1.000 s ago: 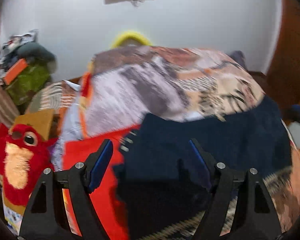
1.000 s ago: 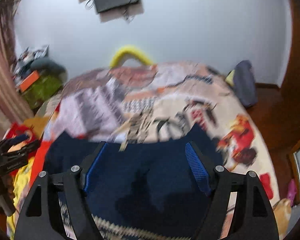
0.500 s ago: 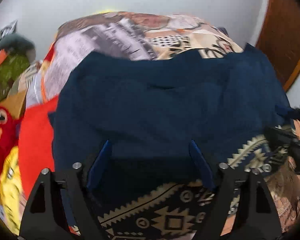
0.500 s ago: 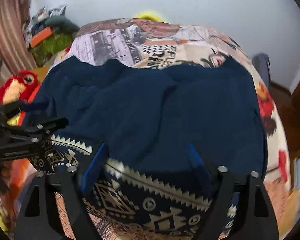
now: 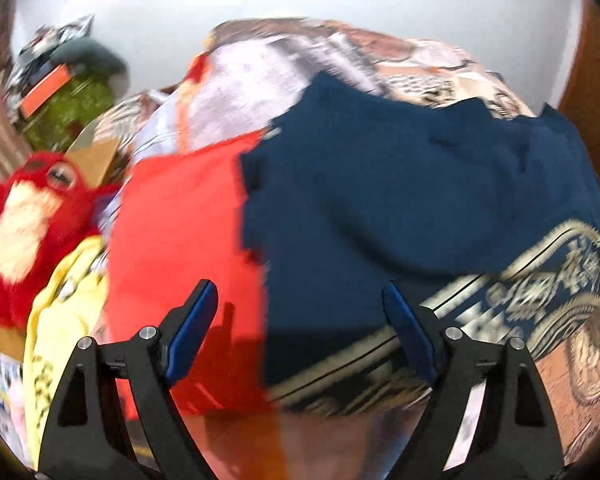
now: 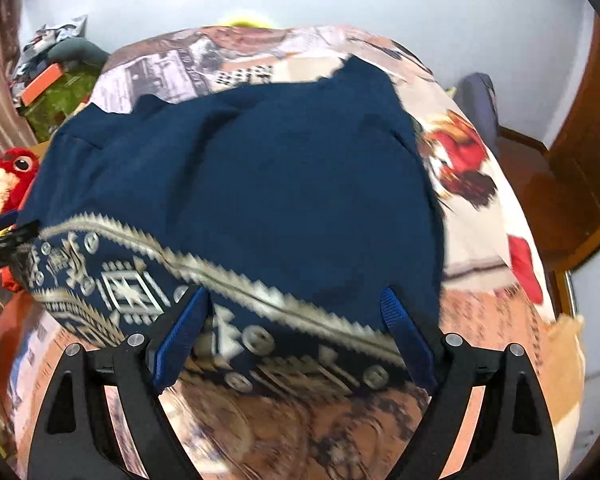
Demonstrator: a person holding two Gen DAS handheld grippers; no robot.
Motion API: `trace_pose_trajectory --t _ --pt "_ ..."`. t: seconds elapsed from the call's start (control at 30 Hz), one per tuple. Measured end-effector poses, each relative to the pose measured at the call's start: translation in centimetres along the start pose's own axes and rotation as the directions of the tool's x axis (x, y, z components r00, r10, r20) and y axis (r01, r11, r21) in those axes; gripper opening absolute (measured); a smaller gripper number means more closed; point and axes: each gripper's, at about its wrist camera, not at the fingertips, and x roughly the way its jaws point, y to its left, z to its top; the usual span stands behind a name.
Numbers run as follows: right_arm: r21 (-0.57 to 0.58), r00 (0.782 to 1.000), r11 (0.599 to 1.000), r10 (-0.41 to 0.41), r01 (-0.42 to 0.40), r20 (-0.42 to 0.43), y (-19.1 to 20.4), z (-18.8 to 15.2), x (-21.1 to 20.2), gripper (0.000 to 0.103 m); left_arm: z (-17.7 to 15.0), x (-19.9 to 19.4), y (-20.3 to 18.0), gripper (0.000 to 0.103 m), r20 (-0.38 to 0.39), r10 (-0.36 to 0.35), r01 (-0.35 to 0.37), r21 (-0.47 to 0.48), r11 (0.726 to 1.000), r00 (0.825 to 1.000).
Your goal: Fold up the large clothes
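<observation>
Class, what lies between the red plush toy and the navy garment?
In the left wrist view, red cloth separates the red plush toy from the navy garment.

Left wrist view motion-blurred: patterned border (image 5: 540, 280) of navy garment (image 5: 400, 200) smeared, motifs unreadable. Garment hides the bed cover (image 6: 480, 240) beneath it. Left claw (image 6: 0, 236) cut by left edge in right wrist view.
</observation>
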Motion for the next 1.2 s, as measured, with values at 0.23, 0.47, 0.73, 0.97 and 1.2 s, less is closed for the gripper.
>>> trace_pose_trajectory --t 0.23,0.47,0.73,0.97,1.2 --pt "0.063 0.997 0.996 -0.063 0.066 -0.044 -2.8 -1.9 -2.0 0.087 -2.5 -2.0 6.0 0.085 -0.059 0.027 -0.037 -0.184 0.982 0.998" --pt "0.087 0.998 0.994 -0.070 0.070 0.004 -3.1 -2.7 -5.8 0.087 -3.4 -4.3 7.4 0.085 -0.033 -0.218 0.194 -0.344 0.919 0.975" --pt "0.000 0.996 0.998 -0.065 0.065 0.069 -0.8 -2.2 -7.9 0.087 -4.4 -2.1 3.6 0.081 -0.031 -0.541 0.470 -0.454 0.757 0.841" --pt "-0.079 0.992 0.995 -0.057 0.066 0.109 1.6 -2.5 -8.2 0.087 -4.9 1.2 3.2 0.076 -0.001 -0.628 0.516 -0.567 0.642 0.779" --pt "-0.102 0.996 0.993 -0.048 0.055 0.073 2.6 -2.4 -6.8 0.086 -2.4 0.3 2.8 0.059 0.072 -0.604 0.553 -0.500 0.667 0.794"
